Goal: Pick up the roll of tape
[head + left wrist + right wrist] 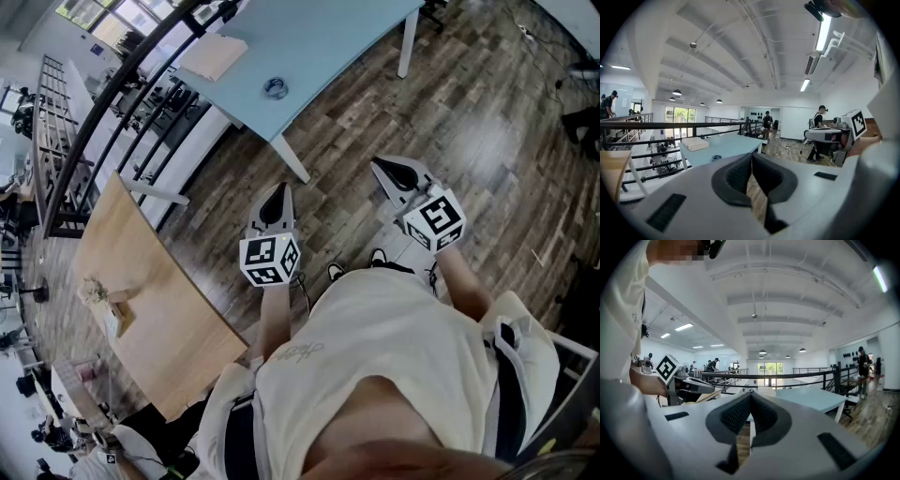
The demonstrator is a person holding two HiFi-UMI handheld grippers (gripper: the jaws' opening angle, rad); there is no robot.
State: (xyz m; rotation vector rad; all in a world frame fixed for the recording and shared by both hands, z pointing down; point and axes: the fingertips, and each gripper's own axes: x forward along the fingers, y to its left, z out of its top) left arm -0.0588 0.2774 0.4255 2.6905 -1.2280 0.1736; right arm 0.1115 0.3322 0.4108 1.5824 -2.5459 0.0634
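On the light-blue table, near its nearer edge, the roll of tape is seen lying flat, well apart from the left hand-held gripper and right hand-held gripper, both clenched on nothing. It is judged light and stiff (perhaps slick); its ring wall should be pinched.

No legible text, number or brand found. One script print on the person's shirt is too small to read.
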